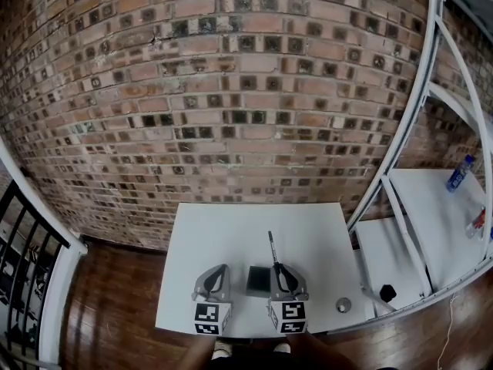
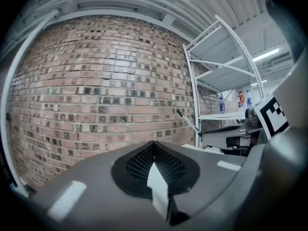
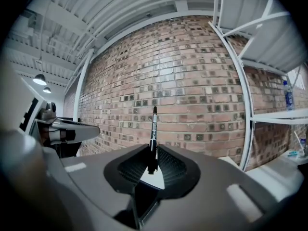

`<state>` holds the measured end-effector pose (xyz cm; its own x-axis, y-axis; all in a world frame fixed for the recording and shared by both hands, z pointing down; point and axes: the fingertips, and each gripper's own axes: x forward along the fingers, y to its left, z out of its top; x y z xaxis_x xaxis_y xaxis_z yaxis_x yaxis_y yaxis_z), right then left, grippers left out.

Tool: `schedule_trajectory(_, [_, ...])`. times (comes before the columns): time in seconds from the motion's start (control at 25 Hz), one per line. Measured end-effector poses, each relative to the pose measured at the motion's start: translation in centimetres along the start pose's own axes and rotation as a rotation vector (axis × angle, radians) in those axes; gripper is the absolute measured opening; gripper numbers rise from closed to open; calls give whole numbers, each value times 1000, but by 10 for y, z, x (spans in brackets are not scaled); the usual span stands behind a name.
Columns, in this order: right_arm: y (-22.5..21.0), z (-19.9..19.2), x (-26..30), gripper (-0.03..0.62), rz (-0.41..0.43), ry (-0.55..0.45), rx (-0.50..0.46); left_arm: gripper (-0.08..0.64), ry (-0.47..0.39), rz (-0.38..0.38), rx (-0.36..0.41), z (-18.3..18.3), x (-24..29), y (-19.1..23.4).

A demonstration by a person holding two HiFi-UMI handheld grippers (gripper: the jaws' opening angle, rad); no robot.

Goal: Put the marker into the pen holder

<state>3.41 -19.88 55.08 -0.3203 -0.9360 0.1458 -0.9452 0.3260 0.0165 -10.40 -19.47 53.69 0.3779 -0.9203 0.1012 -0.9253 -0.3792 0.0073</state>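
Observation:
A thin black marker point(image 1: 271, 247) sticks out forward from my right gripper point(image 1: 276, 269), whose jaws are shut on its lower end. In the right gripper view the marker point(image 3: 153, 129) stands upright between the jaws, against the brick wall. The dark square pen holder point(image 1: 257, 280) sits on the white table point(image 1: 223, 237) between the two grippers, just left of the right one. My left gripper point(image 1: 220, 270) hovers left of the holder with its jaws together and nothing in them. The left gripper view shows the marker point(image 2: 187, 121) off to the right.
A brick wall point(image 1: 231, 91) rises behind the table. A white shelf rack point(image 1: 431, 206) at the right carries a blue-capped bottle point(image 1: 459, 173). A small round thing point(image 1: 343, 305) lies by the table's right front corner. A black railing point(image 1: 19, 245) runs at the left.

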Motion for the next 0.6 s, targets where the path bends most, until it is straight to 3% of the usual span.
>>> schedule_trajectory(0.6, [31, -58, 16, 63, 72, 114, -74, 14, 22, 41, 14, -7, -5, 33])
